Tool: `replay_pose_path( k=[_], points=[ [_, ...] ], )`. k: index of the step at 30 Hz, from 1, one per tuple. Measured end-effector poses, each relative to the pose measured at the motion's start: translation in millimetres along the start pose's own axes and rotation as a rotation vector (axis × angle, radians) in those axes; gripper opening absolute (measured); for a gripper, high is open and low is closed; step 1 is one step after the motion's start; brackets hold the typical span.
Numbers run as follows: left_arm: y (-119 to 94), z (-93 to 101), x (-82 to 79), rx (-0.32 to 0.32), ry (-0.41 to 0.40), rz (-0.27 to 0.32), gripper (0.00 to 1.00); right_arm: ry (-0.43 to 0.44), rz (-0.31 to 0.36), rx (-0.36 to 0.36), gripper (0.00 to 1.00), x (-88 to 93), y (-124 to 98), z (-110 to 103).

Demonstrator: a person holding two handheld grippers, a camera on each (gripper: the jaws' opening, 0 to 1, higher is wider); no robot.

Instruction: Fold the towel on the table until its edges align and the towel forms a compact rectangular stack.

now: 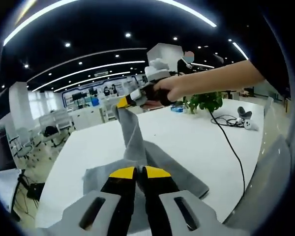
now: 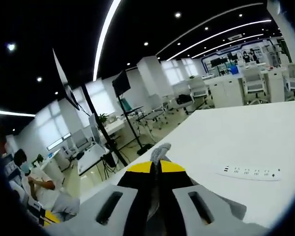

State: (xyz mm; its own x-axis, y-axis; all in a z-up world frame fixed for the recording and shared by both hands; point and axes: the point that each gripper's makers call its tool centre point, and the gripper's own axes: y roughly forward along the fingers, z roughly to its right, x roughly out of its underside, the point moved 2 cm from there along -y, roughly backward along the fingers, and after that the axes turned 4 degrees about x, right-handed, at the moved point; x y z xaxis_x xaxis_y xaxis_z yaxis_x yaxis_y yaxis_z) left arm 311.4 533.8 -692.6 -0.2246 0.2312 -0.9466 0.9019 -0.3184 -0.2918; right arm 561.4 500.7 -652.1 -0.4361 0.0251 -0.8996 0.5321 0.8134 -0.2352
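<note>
Both grippers clamp the grey towel (image 1: 137, 147): left gripper (image 1: 140, 172) low over the tabletop (image 1: 187, 132), right gripper (image 2: 156, 167) lifting a corner. Folding looks barely underway.

Both grippers clamped, right one raised.
Our left gripper (image 1: 140, 172) pinches grey towel (image 1: 137, 147) low; our right gripper (image 2: 156, 167), in hand (image 1: 166, 91), lifts a corner, arm outstretched.
</note>
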Motion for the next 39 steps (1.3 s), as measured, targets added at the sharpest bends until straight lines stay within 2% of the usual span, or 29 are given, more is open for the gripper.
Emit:
replay_pose_path(
  k=[3,10,13,16,18,19,20,30,31,33,36,39],
  points=[
    [-5,-8.7,9.1,-0.035,-0.018,-0.011,0.06,-0.027,-0.014,-0.001,0.01,3.7,10,-4],
    [-14,-24.1,27.8,-0.117,-0.093,-0.005,0.05,-0.021,-0.056,-0.007,0.01,23.6,35,-11],
    [-20,-28.0,29.3,-0.149,-0.132,0.038,0.05,-0.020,-0.067,-0.015,0.01,27.7,44,-16],
    [-23,-34.0,37.9,-0.183,-0.157,0.031,0.05,-0.027,-0.075,-0.018,0.01,31.0,52,-20],
    [-26,-40.0,41.8,-0.216,-0.180,0.041,0.05,-0.005,-0.081,-0.019,0.01,32.8,57,-22],
    [-27,-41.9,42.8,-0.226,-0.186,0.045,0.05,0.037,-0.079,-0.024,0.01,32.9,60,-24],
    [-28,-46.1,45.5,-0.250,-0.199,0.046,0.05,0.032,-0.077,-0.028,0.01,32.9,63,-25],
    [-30,-60.2,64.1,-0.342,-0.237,0.042,0.05,0.020,-0.132,-0.018,0.01,56.3,92,-28],
    [-30,-62.8,71.9,-0.354,-0.243,0.040,0.05,0.013,-0.140,-0.020,0.01,58.8,95,-29],
    [-33,-67.2,75.8,-0.401,-0.246,0.057,0.05,0.011,-0.150,-0.018,0.01,62.2,99,-29],
    [-35,-68.8,74.8,-0.422,-0.240,0.055,0.05,0.024,-0.159,-0.028,0.01,65.4,105,-31],
    [-35,-73.8,83.3,-0.440,-0.267,0.051,0.05,0.007,-0.168,-0.028,0.01,68.8,110,-33]
  ],
)
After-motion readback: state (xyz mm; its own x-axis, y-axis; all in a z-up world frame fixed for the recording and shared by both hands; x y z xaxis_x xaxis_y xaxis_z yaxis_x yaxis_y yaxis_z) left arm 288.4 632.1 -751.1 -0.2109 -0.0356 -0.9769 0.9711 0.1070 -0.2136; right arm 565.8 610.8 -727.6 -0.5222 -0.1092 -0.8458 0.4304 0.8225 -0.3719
